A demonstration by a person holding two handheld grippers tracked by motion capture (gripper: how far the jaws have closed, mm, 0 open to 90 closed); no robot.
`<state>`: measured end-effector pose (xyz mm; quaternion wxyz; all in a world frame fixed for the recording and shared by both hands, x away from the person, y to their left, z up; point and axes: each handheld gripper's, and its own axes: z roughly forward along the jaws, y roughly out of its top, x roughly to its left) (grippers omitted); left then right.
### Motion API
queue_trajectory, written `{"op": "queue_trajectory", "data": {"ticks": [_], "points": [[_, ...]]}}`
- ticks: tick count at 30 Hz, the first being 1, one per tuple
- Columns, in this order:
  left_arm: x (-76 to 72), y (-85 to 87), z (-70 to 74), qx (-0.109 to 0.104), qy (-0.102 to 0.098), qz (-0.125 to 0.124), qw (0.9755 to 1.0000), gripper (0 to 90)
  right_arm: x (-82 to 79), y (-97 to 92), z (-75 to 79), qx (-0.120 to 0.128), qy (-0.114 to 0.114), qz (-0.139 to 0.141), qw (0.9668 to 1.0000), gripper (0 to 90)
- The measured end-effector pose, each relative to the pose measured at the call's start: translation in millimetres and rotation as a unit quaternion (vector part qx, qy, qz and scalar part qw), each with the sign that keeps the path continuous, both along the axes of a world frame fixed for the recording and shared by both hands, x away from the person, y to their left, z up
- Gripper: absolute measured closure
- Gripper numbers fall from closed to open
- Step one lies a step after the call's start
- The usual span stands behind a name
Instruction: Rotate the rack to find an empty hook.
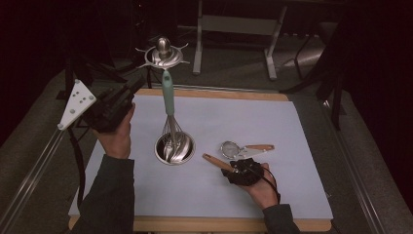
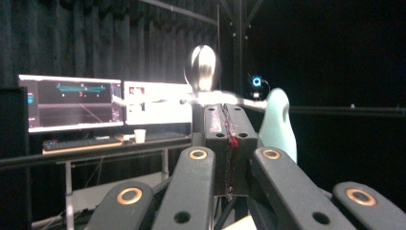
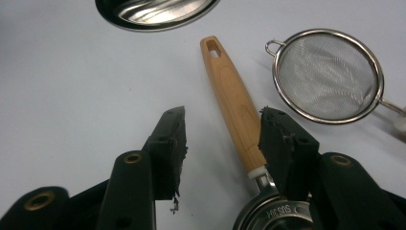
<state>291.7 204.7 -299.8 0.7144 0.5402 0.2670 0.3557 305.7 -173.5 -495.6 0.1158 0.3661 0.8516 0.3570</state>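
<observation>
While the left gripper is hanging raised with its jaws pressed together on nothing, the right gripper is hovering spread around a wooden-handled scoop — lying on the mat beside the strainer.

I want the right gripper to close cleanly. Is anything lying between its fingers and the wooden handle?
Nothing visible. The right gripper stands open over the wooden handle; the strainer lies off to the side, outside the fingers.
</observation>
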Motion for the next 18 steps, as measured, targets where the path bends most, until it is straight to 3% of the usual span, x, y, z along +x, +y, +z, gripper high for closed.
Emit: {"op": "queue_trajectory", "data": {"ticks": [7, 18], "points": [[8.8, 1.7, 7.3, -0.014, 0.004, 0.010, 0.9998, 90.0, 0.1, -0.5, -2.3, -0.001, 0.002, 0.000, 1.0000, 51.4], [20.7, 5.0, 7.4, -0.015, 0.020, 0.030, 0.9992, 90.0, 0.0, -3.6, 0.2, 0.003, -0.004, -0.004, 1.0000, 51.4]]}}
